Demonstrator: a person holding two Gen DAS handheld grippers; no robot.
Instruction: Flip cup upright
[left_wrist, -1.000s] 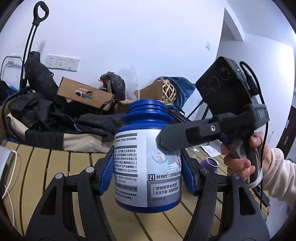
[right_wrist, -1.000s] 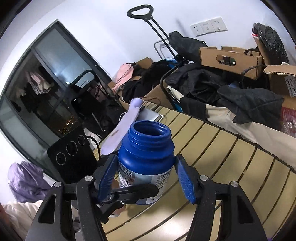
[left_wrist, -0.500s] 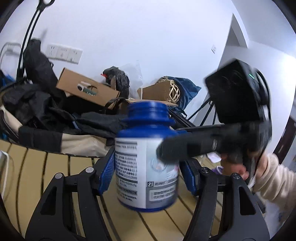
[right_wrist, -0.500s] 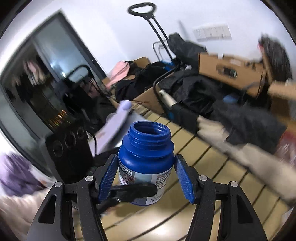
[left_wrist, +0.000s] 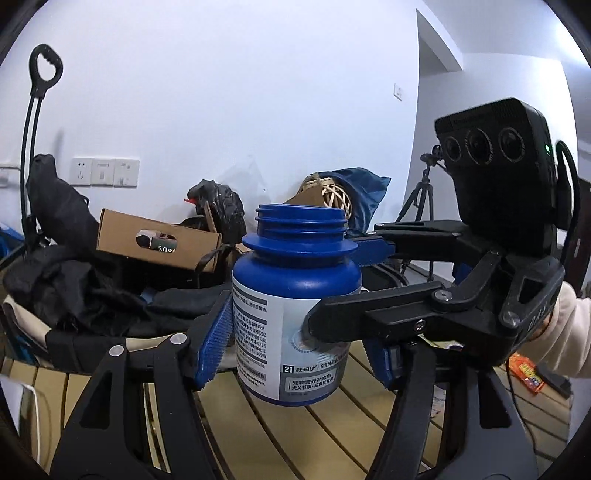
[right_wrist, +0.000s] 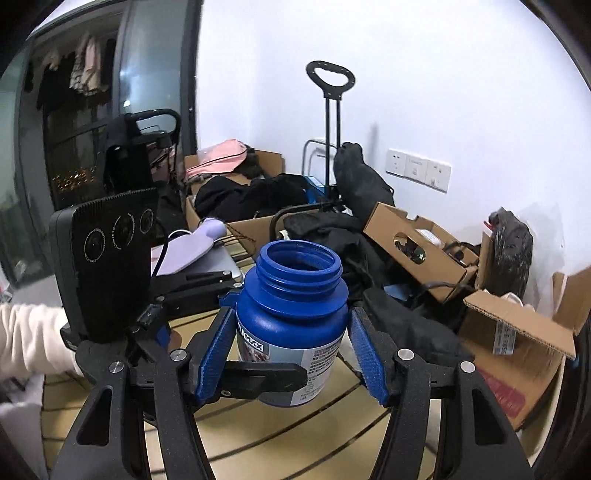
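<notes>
The cup is a blue open-topped bottle (left_wrist: 295, 314) with a white label, upright, mouth up, held just above the slatted wooden table (left_wrist: 258, 435). My left gripper (left_wrist: 295, 339) is shut on its body between the blue pads. My right gripper (right_wrist: 291, 350) also closes on it from the opposite side; in the right wrist view the bottle (right_wrist: 291, 317) sits between its pads, the right pad slightly apart from it. Each gripper shows crossing the bottle in the other's view.
Black clothes and bags (left_wrist: 74, 288), a cardboard box (left_wrist: 155, 243) and a trolley handle (left_wrist: 44, 74) crowd the table's far edge by the wall. A lilac device (right_wrist: 192, 247) lies on a laptop at the left. A tripod (left_wrist: 421, 199) stands on the floor.
Both grippers and the bottle have swung round together, so the background has shifted. The bottle stays upright in the jaws, and my view now sits lower and level with it.
</notes>
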